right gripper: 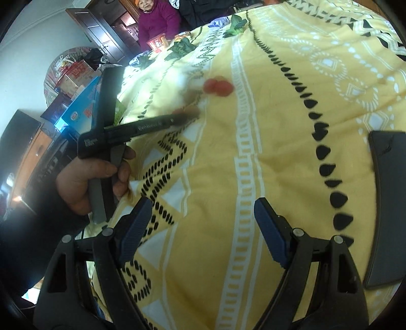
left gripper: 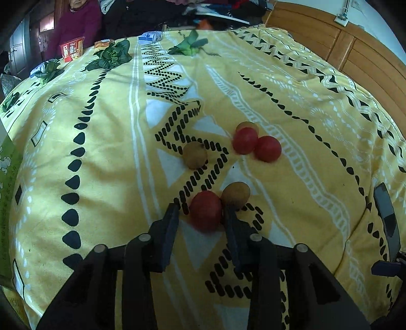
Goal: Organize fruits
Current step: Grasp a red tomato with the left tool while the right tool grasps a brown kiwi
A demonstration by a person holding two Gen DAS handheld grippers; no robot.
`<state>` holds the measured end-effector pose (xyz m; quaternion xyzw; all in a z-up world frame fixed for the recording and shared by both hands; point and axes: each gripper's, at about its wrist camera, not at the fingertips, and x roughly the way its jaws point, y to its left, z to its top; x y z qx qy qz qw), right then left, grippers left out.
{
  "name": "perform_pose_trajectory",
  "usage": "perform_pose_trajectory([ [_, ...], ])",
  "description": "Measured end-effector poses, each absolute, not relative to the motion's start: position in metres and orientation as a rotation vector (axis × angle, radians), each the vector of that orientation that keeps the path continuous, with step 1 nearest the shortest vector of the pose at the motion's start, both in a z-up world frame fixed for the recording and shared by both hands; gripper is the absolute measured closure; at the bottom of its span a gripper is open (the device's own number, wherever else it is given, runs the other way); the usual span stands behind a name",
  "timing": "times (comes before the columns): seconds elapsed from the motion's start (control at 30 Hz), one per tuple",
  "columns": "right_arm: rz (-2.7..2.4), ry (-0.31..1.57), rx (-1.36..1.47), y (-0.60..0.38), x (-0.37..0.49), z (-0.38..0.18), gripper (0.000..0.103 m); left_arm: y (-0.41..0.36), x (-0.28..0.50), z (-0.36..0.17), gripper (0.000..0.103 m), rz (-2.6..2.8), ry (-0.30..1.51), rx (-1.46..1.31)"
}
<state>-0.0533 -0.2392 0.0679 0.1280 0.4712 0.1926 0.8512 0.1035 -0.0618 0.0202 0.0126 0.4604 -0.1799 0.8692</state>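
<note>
On the yellow patterned cloth (left gripper: 101, 157), my left gripper (left gripper: 201, 209) is open, its fingers either side of a red tomato (left gripper: 205, 213) without closing on it. A brown kiwi (left gripper: 236, 194) touches that tomato at its right. Another kiwi (left gripper: 195, 154) lies farther ahead. Two more tomatoes (left gripper: 256, 144) sit together with a kiwi (left gripper: 247, 126) behind them. My right gripper (right gripper: 203, 215) is open and empty over bare cloth (right gripper: 279, 139). In the right wrist view the left gripper (right gripper: 142, 127) reaches toward the blurred fruits (right gripper: 218, 87).
Leafy greens (left gripper: 114, 54) and snack packets (left gripper: 72, 49) lie at the far edge, where a person in purple (right gripper: 158, 22) sits. A dark phone (right gripper: 388, 203) lies on the cloth at the right. Boxes (right gripper: 81, 106) stand off the left edge.
</note>
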Motion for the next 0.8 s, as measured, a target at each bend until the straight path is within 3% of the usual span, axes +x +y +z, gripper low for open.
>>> perform_pose_trajectory([
  [0.07, 0.411, 0.974, 0.251, -0.235, -0.046, 0.072, 0.030, -0.057, 0.101, 0.023, 0.078, -0.372, 0.952, 0.003],
  [0.13, 0.426, 0.958, 0.238, -0.229, -0.036, 0.076, 0.046, -0.050, 0.094, 0.028, 0.078, -0.346, 0.930, -0.019],
  [0.2, 0.442, 0.941, 0.219, -0.221, -0.023, 0.079, 0.052, -0.038, 0.084, 0.036, 0.078, -0.325, 0.907, -0.056],
  [0.7, 0.472, 0.985, 0.005, -0.146, 0.096, 0.037, 0.054, 0.013, 0.046, 0.049, 0.078, -0.232, 0.879, -0.160],
  [0.8, 0.441, 1.000, -0.035, -0.142, 0.096, 0.029, 0.078, 0.016, 0.042, 0.057, 0.078, -0.226, 0.866, -0.165],
])
